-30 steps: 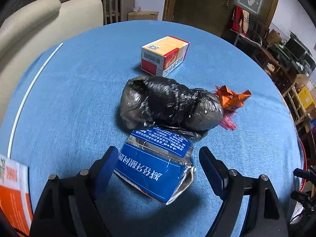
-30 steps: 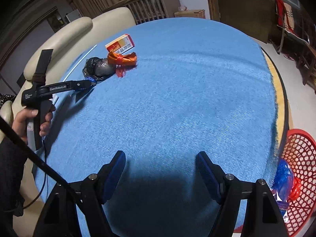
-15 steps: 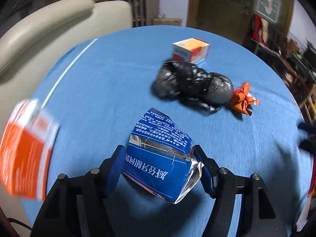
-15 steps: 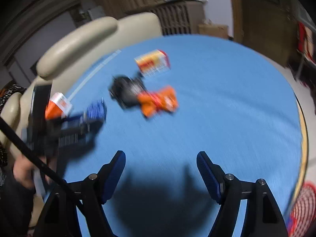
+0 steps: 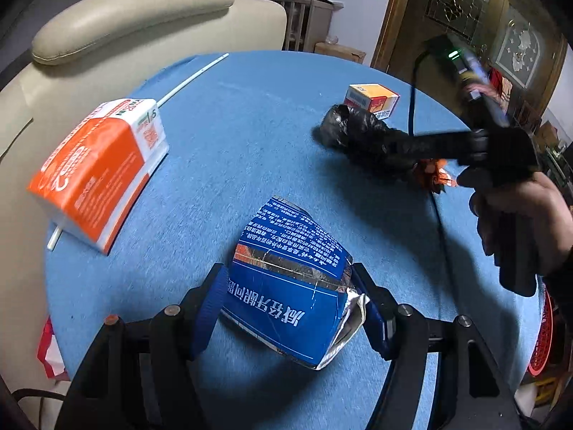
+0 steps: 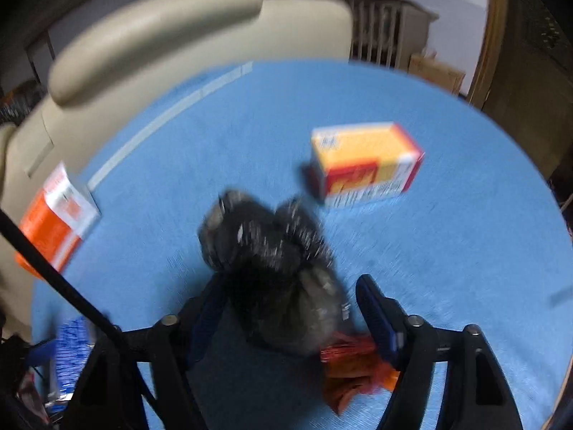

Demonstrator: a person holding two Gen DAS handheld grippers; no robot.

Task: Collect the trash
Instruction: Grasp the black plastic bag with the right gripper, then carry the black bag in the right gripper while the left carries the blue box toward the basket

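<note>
A crumpled blue foil-lined pack (image 5: 293, 251) sits between the pads of my left gripper (image 5: 288, 276), which presses on both its sides just above the blue table (image 5: 232, 136). My right gripper (image 6: 288, 283) straddles the black plastic bag (image 6: 272, 251) with its jaws closing; a gap still shows at the right pad. An orange wrapper (image 6: 354, 369) lies by the right finger. The left wrist view shows the right gripper (image 5: 404, 147) in a hand, reaching over the black bag (image 5: 351, 129) and the orange wrapper (image 5: 429, 175). The right wrist view is blurred.
A yellow and red box (image 5: 372, 102) stands behind the bag. An orange and white carton (image 5: 100, 168) lies at the table's left edge beside a white straw (image 5: 193, 75). A cream armchair (image 5: 143, 18) backs the table. A red basket (image 5: 540, 340) sits beyond the right edge.
My left gripper shut on the blue pack and drew it back from the black bag. My right gripper swept across the table to the bag, which now lies between its jaws.
</note>
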